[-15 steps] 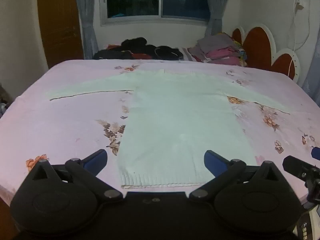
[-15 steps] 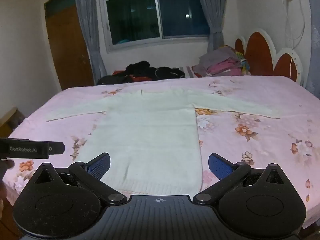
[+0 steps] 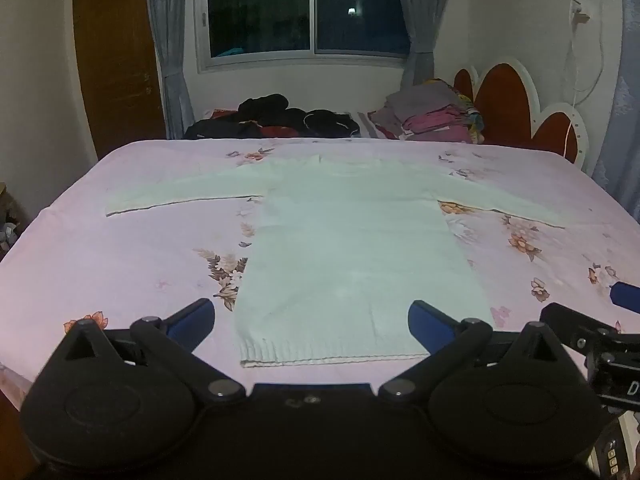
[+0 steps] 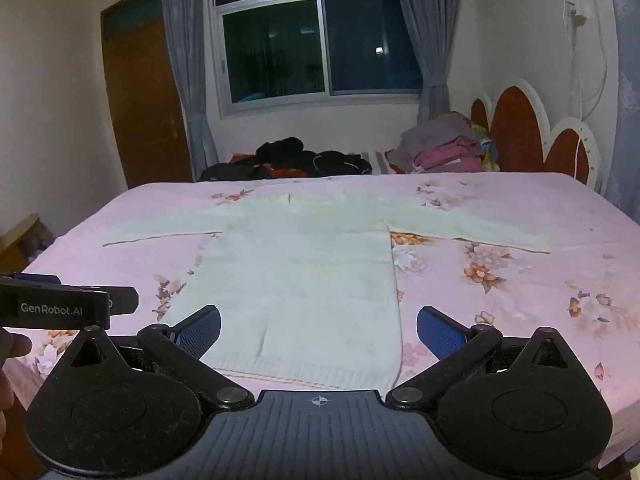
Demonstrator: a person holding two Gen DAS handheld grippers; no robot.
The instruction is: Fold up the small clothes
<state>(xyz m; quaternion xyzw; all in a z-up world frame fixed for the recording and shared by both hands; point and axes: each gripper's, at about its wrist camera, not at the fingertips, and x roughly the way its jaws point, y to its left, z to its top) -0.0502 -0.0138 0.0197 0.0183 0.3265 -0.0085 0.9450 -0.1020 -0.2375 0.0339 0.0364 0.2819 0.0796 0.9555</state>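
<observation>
A pale cream knit sweater (image 3: 352,248) lies flat on the pink floral bedspread (image 3: 120,264), both sleeves spread out, hem toward me. It also shows in the right wrist view (image 4: 304,276). My left gripper (image 3: 311,320) is open and empty, above the hem near the bed's front edge. My right gripper (image 4: 319,330) is open and empty, over the hem's right part. The right gripper's body shows at the right edge of the left wrist view (image 3: 580,332), and the left gripper's body shows at the left of the right wrist view (image 4: 64,306).
Dark clothes (image 3: 276,118) and a stack of folded clothes (image 3: 432,114) lie at the bed's far side under the window. A red-and-white headboard (image 3: 520,108) stands at the right. A wooden door (image 3: 116,60) is at the back left.
Both cameras have tilted up a little; the sweater sits lower in both views. Both grippers stay open and empty.
</observation>
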